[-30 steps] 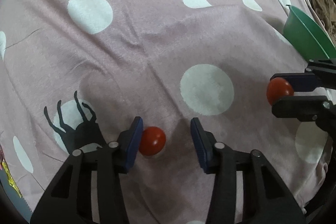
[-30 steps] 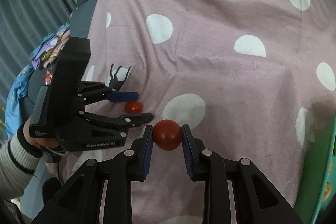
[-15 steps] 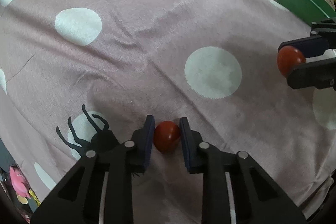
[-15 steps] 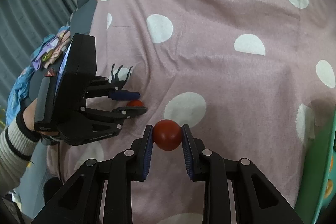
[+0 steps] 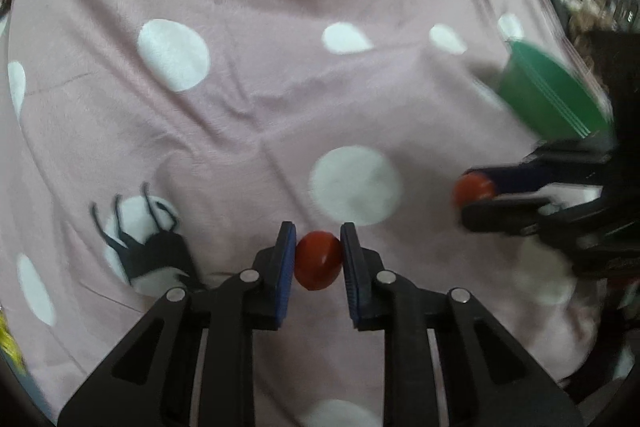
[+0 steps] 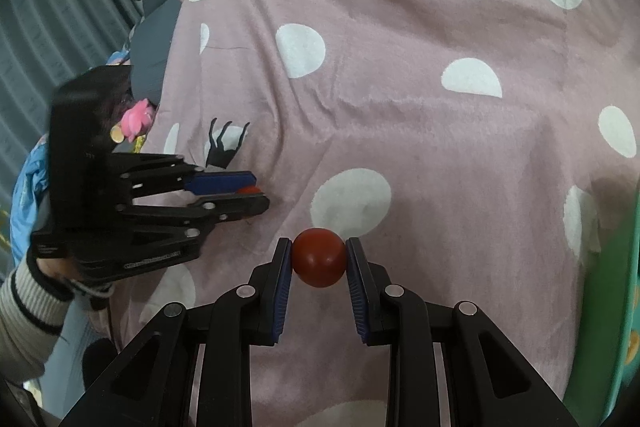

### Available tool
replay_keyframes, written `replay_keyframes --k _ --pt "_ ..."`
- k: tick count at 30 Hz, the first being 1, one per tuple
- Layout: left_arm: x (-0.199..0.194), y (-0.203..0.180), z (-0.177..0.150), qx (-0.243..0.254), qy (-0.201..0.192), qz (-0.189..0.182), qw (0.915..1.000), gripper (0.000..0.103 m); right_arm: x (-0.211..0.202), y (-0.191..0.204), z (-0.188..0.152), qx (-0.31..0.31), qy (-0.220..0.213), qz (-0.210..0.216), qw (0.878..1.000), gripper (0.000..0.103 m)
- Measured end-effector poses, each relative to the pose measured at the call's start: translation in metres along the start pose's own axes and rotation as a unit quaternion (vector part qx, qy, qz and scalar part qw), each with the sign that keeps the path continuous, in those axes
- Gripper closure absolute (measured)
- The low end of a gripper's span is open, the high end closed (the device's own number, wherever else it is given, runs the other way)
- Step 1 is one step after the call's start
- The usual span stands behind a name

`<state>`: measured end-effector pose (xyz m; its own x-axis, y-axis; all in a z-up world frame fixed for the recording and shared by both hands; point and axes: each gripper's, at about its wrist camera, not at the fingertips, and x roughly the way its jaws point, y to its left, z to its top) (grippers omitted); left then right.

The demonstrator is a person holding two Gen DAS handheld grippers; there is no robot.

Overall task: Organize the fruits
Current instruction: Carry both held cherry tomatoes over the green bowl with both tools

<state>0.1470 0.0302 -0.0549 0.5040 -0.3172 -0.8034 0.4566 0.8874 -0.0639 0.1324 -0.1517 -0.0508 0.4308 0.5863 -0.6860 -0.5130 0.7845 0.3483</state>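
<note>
My left gripper (image 5: 318, 257) is shut on a small red tomato (image 5: 319, 260) just above the pink polka-dot blanket (image 5: 260, 99). My right gripper (image 6: 319, 259) is shut on a second red tomato (image 6: 319, 257) and holds it above the blanket. In the left wrist view the right gripper (image 5: 476, 193) shows at the right with its tomato (image 5: 472, 189). In the right wrist view the left gripper (image 6: 250, 191) shows at the left; only a sliver of its tomato (image 6: 248, 190) is visible. A green bowl (image 5: 552, 99) sits at the far right.
The blanket has white dots and a black deer print (image 5: 148, 247). The green bowl's rim (image 6: 624, 307) runs along the right edge of the right wrist view. A pink toy (image 6: 138, 115) and grey pillows (image 6: 160, 27) lie off the blanket's left side.
My left gripper closed on the tomato that lay between its open fingers and lifted it slightly. My right gripper kept hold of its tomato and barely moved.
</note>
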Motion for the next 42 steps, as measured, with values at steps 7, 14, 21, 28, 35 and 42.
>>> replay_keyframes --k 7,14,21,28,35,42 --pt "-0.011 -0.029 0.000 -0.020 -0.024 -0.032 0.9990 0.081 -0.020 -0.006 -0.011 0.014 -0.008 -0.015 1.000 0.074" --pt "-0.011 -0.063 0.014 -0.010 -0.032 -0.040 0.9987 0.081 -0.049 -0.011 -0.021 0.026 -0.027 -0.030 0.999 0.074" --pt "-0.024 -0.099 0.029 0.013 -0.050 -0.043 0.9977 0.081 -0.085 -0.019 -0.030 0.035 -0.059 -0.048 0.997 0.074" --pt "-0.033 -0.137 0.051 0.042 -0.074 -0.054 0.9949 0.081 -0.122 -0.036 -0.040 0.049 -0.089 -0.073 0.992 0.074" --pt "-0.030 -0.173 0.072 0.071 -0.083 -0.071 0.9915 0.080 -0.150 -0.055 -0.050 0.064 -0.112 -0.097 0.987 0.074" --pt "-0.014 -0.200 0.093 0.080 -0.081 -0.093 0.9891 0.080 -0.166 -0.078 -0.056 0.088 -0.125 -0.123 0.981 0.074"
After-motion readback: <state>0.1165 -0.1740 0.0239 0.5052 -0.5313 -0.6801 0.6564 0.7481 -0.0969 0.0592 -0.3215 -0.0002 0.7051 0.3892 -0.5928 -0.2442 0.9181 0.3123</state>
